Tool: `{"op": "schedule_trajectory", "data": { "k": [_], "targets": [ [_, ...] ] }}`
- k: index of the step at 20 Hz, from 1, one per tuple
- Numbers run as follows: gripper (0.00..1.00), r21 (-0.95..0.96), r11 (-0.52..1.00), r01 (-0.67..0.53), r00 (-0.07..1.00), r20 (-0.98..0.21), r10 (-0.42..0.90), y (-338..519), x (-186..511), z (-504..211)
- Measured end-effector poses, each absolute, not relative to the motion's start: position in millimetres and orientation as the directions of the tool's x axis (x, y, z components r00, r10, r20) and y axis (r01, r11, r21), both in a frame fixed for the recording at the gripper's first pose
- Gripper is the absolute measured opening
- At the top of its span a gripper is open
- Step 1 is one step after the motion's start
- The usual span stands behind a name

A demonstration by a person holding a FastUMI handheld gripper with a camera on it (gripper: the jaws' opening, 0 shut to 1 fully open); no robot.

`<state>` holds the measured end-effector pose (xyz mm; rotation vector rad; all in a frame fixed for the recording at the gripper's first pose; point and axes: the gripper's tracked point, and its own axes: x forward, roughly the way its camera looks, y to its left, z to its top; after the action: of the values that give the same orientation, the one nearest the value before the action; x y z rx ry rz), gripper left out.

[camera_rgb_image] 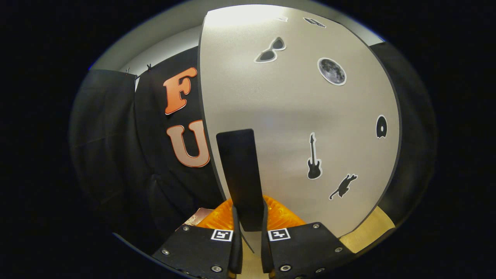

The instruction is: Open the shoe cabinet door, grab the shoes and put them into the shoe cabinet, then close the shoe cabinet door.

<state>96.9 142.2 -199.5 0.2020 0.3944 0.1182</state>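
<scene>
The shoe cabinet door (294, 112) is a pale flat panel with small stickers on it: sunglasses, a moon, a guitar, a cat. It stands close in front of me. A black upright bar handle (238, 170) sits near the door's left edge. My gripper (250, 217) is shut on the lower end of this handle, one finger pressing on each side. The door's dark left edge (201, 100) runs upward beside the handle. I cannot tell how far the door is swung.
The booth's black cloth wall (116, 147) hangs to the left of the door's edge. A strip of tan floor (368, 232) lies below the door at the right. A small brownish patch (197, 217) lies low, left of the fingers.
</scene>
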Motion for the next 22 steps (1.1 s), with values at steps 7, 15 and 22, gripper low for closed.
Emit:
{"op": "schedule_trajectory", "data": {
  "k": [7, 15, 22],
  "targets": [
    [0.19, 0.213, 0.969, -0.124, 0.917, -0.349, 0.194, 132.3, 68.4, -189.6],
    [0.19, 0.202, 0.967, -0.152, 0.925, -0.316, 0.212, 111.4, 39.0, -181.9],
    [0.18, 0.215, 0.962, -0.167, 0.929, -0.293, 0.227, 84.4, 14.4, -178.1]
  ]
}}
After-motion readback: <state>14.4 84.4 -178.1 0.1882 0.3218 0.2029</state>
